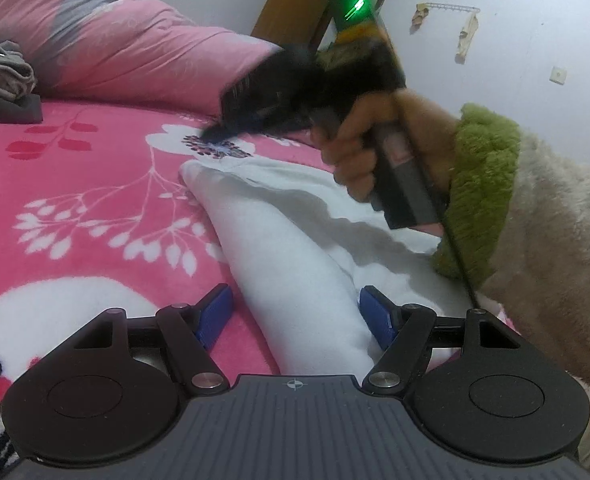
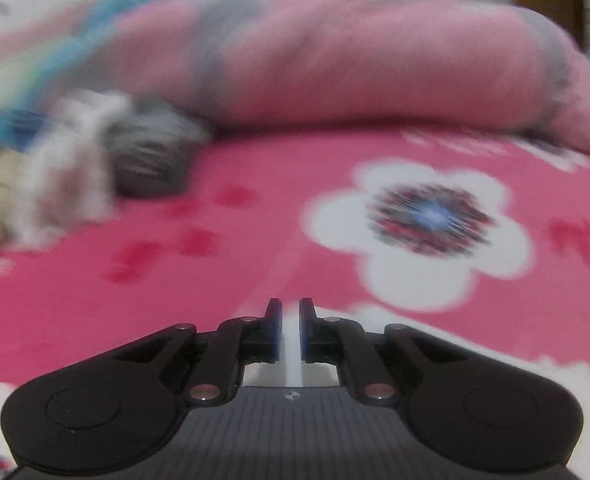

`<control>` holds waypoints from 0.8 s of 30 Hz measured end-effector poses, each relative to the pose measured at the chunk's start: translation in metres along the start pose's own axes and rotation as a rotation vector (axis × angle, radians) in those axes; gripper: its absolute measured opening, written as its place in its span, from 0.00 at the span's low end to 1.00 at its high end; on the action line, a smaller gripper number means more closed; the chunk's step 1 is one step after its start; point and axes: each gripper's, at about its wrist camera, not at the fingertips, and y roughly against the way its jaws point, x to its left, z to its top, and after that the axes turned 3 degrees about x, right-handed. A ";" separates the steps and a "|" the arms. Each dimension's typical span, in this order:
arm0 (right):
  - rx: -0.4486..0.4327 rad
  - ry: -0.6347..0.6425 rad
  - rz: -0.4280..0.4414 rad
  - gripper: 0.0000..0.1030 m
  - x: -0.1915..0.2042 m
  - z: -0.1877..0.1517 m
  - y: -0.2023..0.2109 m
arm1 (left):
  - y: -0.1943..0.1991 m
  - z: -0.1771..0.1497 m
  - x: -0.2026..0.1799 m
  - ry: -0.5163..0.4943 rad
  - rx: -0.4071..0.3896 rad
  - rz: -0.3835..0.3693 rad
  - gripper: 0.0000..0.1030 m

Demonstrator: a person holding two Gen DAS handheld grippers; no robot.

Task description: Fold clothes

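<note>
White garment (image 1: pixel 295 240) on pink blanket (image 1: pixel 75 200), between spread left hand-held gripper (image 1: pixel 295 314), right hand-held gripper (image 2: pixel 291 330) nearly closed, empty.

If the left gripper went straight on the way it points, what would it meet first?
Most likely the white garment: the left gripper has its jaws open to either side of a raised fold of it, which runs ahead along the line of travel. Whether the pads already touch the cloth is unclear.

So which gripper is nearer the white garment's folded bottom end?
Left. The left gripper straddles that end of the white garment with open jaws; the right gripper hovers above the far end.
</note>
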 end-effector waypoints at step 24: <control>-0.138 -0.004 0.038 0.05 0.016 -0.090 0.132 | -0.001 0.002 0.001 0.019 0.022 0.001 0.69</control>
